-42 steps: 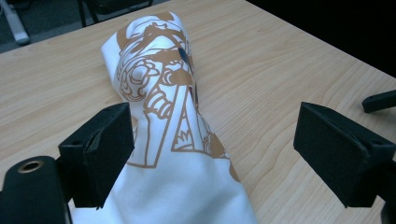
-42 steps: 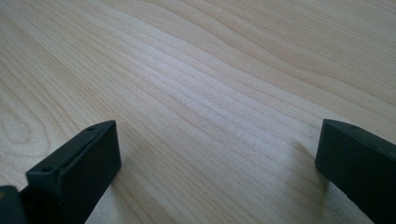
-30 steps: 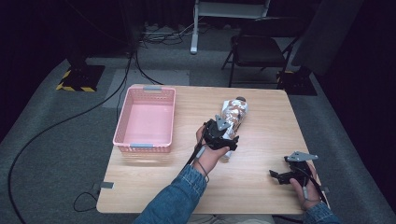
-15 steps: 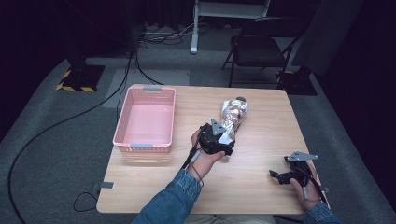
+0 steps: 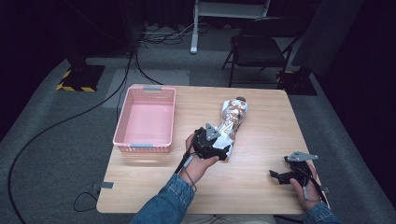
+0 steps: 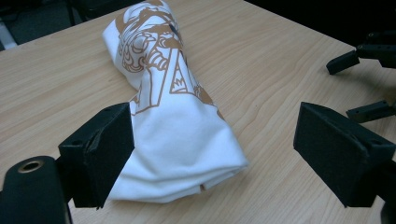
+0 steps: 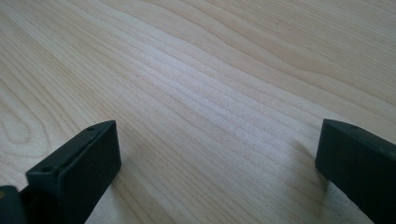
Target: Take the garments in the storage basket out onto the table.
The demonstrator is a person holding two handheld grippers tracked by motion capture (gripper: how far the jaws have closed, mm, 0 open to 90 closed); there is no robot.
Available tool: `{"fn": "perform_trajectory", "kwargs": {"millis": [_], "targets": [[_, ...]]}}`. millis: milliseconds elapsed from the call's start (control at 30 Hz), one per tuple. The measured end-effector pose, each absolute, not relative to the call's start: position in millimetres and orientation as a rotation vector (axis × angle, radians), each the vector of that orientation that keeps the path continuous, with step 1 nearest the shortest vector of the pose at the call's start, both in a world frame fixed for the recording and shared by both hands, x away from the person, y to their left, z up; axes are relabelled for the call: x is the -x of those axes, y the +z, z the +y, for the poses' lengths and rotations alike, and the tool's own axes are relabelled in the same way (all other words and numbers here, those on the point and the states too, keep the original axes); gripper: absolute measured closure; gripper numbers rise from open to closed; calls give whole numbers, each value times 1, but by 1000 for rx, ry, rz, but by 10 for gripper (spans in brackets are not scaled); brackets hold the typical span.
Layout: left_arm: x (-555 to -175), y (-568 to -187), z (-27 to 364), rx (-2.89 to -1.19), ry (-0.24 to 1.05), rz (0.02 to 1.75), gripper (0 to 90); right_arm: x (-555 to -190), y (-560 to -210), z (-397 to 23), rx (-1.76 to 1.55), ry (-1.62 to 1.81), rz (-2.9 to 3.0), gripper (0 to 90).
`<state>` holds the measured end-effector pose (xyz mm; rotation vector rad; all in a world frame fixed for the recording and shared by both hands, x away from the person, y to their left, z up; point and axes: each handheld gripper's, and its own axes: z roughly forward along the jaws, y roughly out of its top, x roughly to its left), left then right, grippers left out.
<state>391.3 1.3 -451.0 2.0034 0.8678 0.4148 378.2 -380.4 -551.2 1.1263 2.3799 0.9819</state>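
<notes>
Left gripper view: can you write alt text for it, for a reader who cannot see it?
A rolled white garment with a brown print lies on a wooden table, its near end between the open black jaws of the left hand-held gripper. One jaw is beside the cloth; the other stands clear. The right hand-held gripper shows at the far right.

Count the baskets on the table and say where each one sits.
1. A pink basket sits at the table's left side, apart from the rolled white shirt near the middle.
</notes>
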Motion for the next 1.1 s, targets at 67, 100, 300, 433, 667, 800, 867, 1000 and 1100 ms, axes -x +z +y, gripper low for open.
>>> {"fn": "perform_trajectory", "kwargs": {"millis": [67,100,300,433,667,800,867,1000,1100], "targets": [[-390,-452,3,-2010,414,862,121,-378,-551,-380,-1127,982,2380,1],[-388,-453,5,-2009,418,863,121,-378,-551,-380,-1127,982,2380,1],[-382,-456,18,-2015,442,875,121,-378,-551,-380,-1127,982,2380,0],[-379,-458,23,-2016,444,885,121,-378,-551,-380,-1127,982,2380,0],[-373,-460,34,-2017,457,892,121,-378,-551,-380,-1126,982,2380,0],[-370,-462,39,-2024,484,896,121,-378,-551,-380,-1125,982,2382,0],[-369,-462,40,-2026,492,896,121,-378,-551,-380,-1125,981,2381,0],[-366,-462,43,-2030,504,895,121,-378,-551,-380,-1125,981,2382,0],[-363,-463,45,-2037,507,892,122,-378,-551,-380,-1124,981,2381,1]]}}
